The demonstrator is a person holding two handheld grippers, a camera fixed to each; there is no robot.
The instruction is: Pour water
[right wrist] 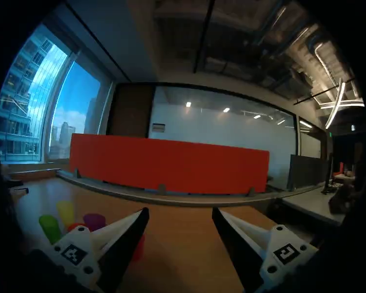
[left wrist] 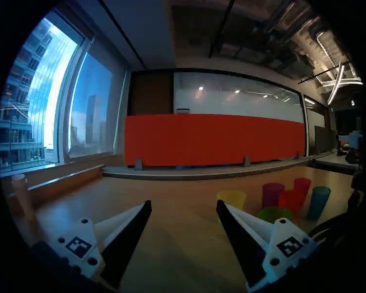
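Cups, left gripper view: six, clustered on the bench (left wrist: 183, 254) to the right of the fingers: yellow cup (left wrist: 232, 198), purple cup (left wrist: 272, 192), pink cup (left wrist: 302, 185), orange cup (left wrist: 290, 200), teal cup (left wrist: 319, 201), green cup (left wrist: 274, 213).
Cups, right gripper view: five counted low left: green, yellow, purple, orange, and the pink cup partly hidden behind a finger.
Left hand-held gripper (left wrist: 183, 204): fingers apart, nothing between them.
Right hand-held gripper (right wrist: 179, 211): fingers apart, holding nothing.
Bench: one, pale wood.
Room: one red partition (left wrist: 212, 139) stood along the bench's far edge. Two window panes (left wrist: 90, 112) at the left showed towers. A glass wall stood behind the partition, under an exposed ceiling with strip lights.
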